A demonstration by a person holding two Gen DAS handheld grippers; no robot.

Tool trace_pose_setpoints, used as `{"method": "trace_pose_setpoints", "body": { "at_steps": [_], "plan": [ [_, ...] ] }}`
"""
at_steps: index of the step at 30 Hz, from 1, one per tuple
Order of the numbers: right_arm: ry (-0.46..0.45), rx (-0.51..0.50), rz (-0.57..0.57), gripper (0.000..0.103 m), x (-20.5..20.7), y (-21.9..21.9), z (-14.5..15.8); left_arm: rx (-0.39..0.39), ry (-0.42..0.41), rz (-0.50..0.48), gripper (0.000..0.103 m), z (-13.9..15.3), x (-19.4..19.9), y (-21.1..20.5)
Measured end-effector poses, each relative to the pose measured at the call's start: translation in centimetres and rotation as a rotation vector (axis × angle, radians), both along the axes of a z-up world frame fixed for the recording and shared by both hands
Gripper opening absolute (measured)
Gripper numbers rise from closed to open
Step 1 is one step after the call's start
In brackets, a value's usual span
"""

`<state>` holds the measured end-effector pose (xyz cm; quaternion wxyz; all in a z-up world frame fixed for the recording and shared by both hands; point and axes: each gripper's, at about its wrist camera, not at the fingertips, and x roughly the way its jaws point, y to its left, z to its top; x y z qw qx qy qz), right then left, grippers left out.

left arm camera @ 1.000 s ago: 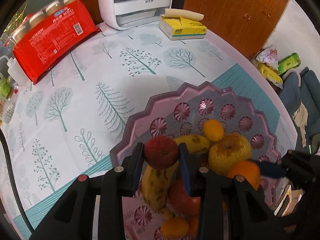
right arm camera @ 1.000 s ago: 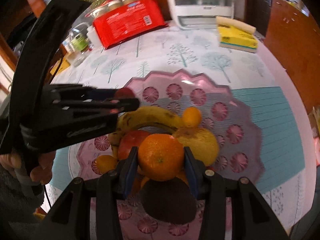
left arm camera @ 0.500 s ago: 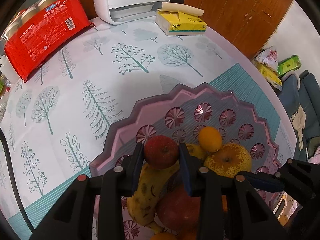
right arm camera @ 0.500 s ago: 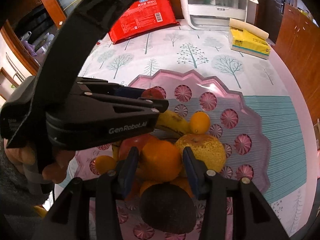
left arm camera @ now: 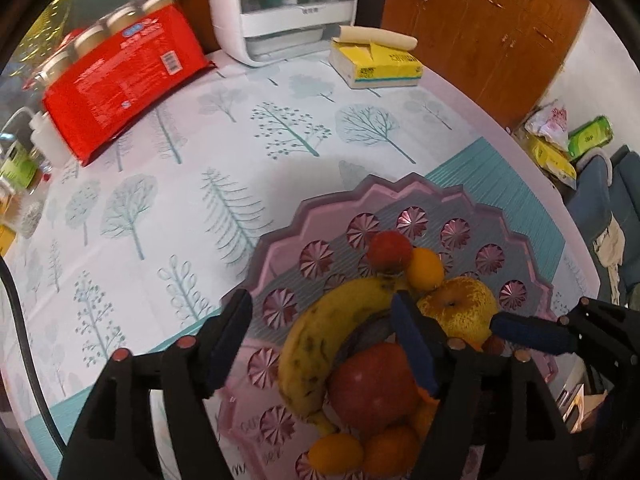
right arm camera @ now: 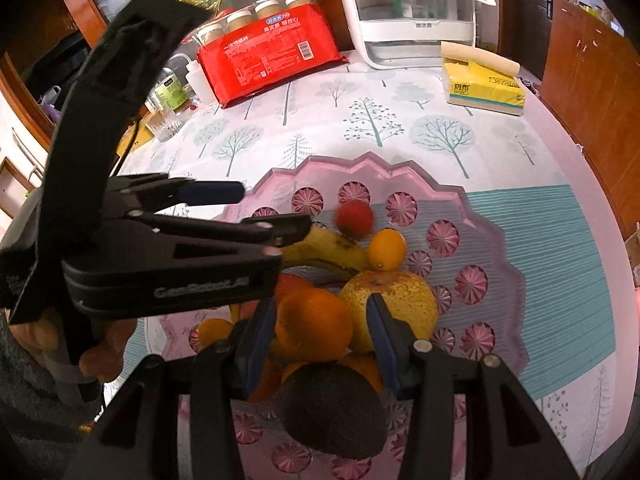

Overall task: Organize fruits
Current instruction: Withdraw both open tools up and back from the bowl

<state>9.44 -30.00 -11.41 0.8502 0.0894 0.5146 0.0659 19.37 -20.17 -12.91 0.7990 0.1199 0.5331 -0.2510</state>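
Note:
A pink scalloped tray (left arm camera: 280, 240) (right arm camera: 496, 248) holds a banana (left arm camera: 320, 336), a red apple (left arm camera: 372, 384), a yellow pear (left arm camera: 460, 312) (right arm camera: 404, 296), several oranges and a dark avocado (right arm camera: 332, 412). A small red fruit (left arm camera: 390, 250) (right arm camera: 354, 219) lies loose on the tray beyond the banana. My left gripper (left arm camera: 320, 344) (right arm camera: 264, 208) is open and empty above the banana. My right gripper (right arm camera: 320, 336) (left arm camera: 520, 330) is open, its pads on either side of an orange (right arm camera: 316, 324) that rests on the pile.
A red pack of jars (left arm camera: 116, 76) (right arm camera: 268, 52), a white appliance (left arm camera: 288, 8) (right arm camera: 416, 12) and a yellow tissue box (left arm camera: 376, 64) (right arm camera: 484, 84) stand at the back of the tree-print tablecloth. Bottles and a glass (right arm camera: 168, 120) are at the left edge.
My left gripper opened and the small red fruit dropped onto the tray. My right gripper opened, leaving the orange on the pile.

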Motion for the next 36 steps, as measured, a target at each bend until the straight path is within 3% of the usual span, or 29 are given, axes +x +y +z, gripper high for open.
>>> {"method": "trace_pose_setpoints", "body": {
  "at_steps": [7,14,18,24,30,36],
  "plan": [
    [-0.034,-0.008,0.012,0.047,-0.9,0.4,1.5,-0.023,-0.007,0.083,0.086,2.0,-2.5,3.3],
    [-0.055,0.002,0.047,0.049,-2.0,0.9,2.5,-0.001,-0.084,0.153,0.088,4.6,-6.3,6.0],
    [-0.079,0.000,0.075,0.054,-2.7,1.6,3.4,-0.028,-0.097,0.228,0.090,5.8,-8.2,8.2],
    [-0.154,-0.036,0.092,0.055,-4.3,2.8,5.9,-0.045,-0.137,0.296,0.091,7.5,-10.8,10.1],
    [-0.233,-0.102,0.019,0.071,-6.4,3.4,8.8,-0.027,-0.205,0.320,0.092,9.7,-13.8,11.2],
    [-0.258,-0.109,-0.062,0.076,-8.4,3.9,10.8,-0.035,-0.273,0.357,0.092,11.9,-16.5,12.5]
  ]
}}
